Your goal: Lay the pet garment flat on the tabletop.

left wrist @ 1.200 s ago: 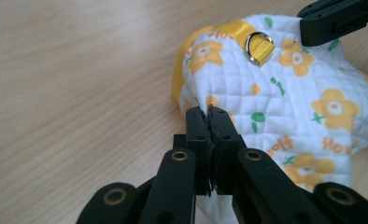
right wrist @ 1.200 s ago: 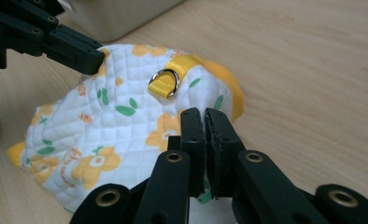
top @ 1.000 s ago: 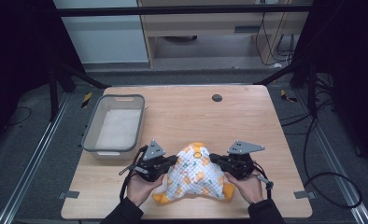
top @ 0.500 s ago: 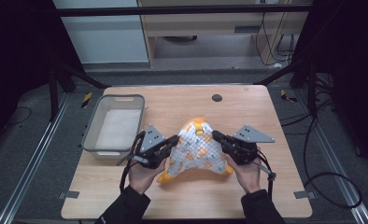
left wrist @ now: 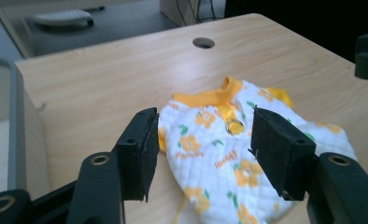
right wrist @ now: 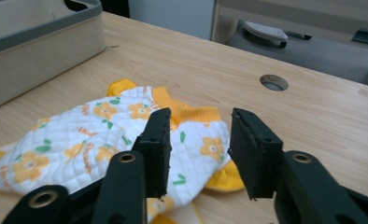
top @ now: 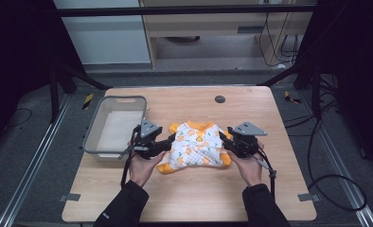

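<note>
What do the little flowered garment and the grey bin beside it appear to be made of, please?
The garment looks like soft quilted cotton, matte white with orange flowers; stitched diamond lines and plain orange ribbed-looking trim suggest this. The bin looks like moulded plastic, smooth with a slight sheen: a grey rim over paler, somewhat translucent walls, though the exact plastic is unclear.

Quilted cloth garment [top: 197,147], wood-grain table [top: 184,194]
</note>
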A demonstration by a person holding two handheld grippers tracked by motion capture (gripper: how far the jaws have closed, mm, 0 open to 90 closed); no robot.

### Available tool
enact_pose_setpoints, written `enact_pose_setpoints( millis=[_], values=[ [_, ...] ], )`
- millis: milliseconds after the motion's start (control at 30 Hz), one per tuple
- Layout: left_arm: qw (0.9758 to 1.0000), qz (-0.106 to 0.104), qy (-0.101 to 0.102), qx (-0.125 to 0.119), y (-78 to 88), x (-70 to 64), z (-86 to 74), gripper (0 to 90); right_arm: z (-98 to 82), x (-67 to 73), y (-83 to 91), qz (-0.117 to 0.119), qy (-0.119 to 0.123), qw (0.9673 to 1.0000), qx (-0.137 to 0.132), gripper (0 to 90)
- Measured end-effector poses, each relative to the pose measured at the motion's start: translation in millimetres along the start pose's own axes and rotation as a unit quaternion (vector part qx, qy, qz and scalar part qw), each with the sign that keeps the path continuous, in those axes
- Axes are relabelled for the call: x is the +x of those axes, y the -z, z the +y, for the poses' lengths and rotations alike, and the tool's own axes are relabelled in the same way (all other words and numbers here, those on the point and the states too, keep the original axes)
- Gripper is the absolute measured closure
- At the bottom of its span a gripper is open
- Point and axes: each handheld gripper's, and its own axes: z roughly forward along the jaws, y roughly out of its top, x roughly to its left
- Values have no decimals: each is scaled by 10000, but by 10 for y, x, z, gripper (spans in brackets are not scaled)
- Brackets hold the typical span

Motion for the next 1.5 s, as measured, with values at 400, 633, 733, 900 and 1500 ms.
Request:
enact_pose_setpoints(
  millis=[400, 633, 733, 900, 1500],
  values=[
    [9992, -163, -240, 288, 310, 104, -458, 324, -250, -25, 419, 476, -31, 9987, 160, 403],
    [9983, -175, -194, 517, 276, 139, -676, 338, -496, -36, 447, 623, -14, 9973, 396, 391],
    [9978, -154, -205, 618, 220, 142, -741, 349, -606, -42, 398, 636, -28, 9964, 559, 394],
    [9943, -194, -677, 802, 141, 78, -819, 366, -770, -5, 269, 751, 7, 9938, 814, 414],
    [9853, -400, -874, 1410, -179, -112, -941, 560, -851, 117, -35, 804, 295, 9904, 1086, 658]
  ],
)
